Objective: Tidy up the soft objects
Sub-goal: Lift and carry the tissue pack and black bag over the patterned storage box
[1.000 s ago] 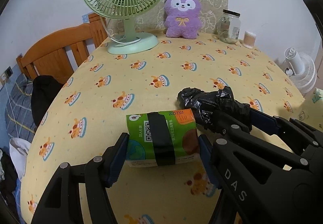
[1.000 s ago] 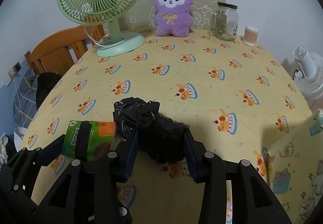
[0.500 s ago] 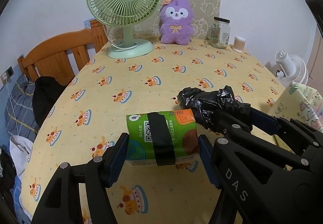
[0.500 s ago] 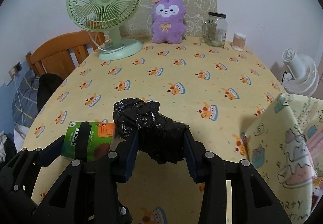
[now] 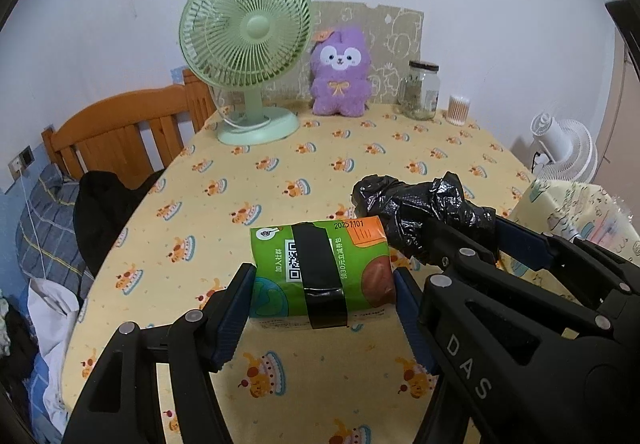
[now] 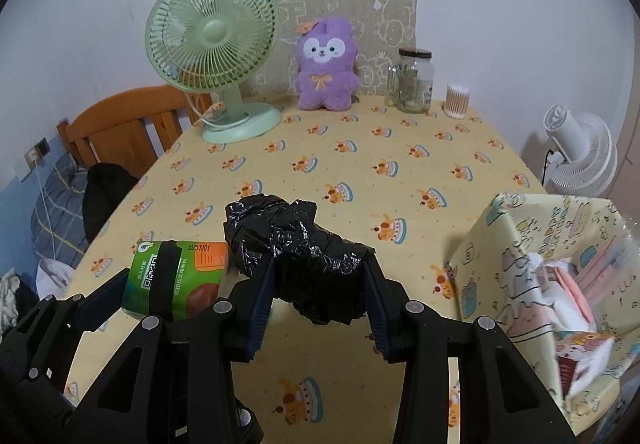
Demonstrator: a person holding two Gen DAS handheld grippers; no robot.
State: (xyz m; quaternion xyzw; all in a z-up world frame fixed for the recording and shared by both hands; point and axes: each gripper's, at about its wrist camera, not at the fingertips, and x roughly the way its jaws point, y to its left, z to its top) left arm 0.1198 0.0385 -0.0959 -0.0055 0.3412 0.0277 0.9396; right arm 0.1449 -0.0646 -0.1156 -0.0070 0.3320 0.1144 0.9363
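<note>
Here the left gripper (image 5: 322, 296) is clamped on a green tissue pack (image 5: 320, 276) banded with black tape, its blue-padded fingers (image 5: 236, 308) pressed against the pack's two ends and holding it above the yellow cake-print tablecloth (image 5: 328, 164). Just to its right, the right gripper (image 6: 318, 300) squeezes a crumpled black plastic bag bundle (image 6: 296, 256) between its own fingers, also raised off the table. The two held items sit side by side, nearly touching. At the right edge stands an open fabric storage box (image 6: 500, 244) with cartoon print, packets visible inside. Along the far edge are a green desk fan (image 6: 212, 56), a purple plush toy (image 6: 326, 68), a glass jar (image 6: 414, 82) and a cotton swab tub (image 6: 457, 101).
</note>
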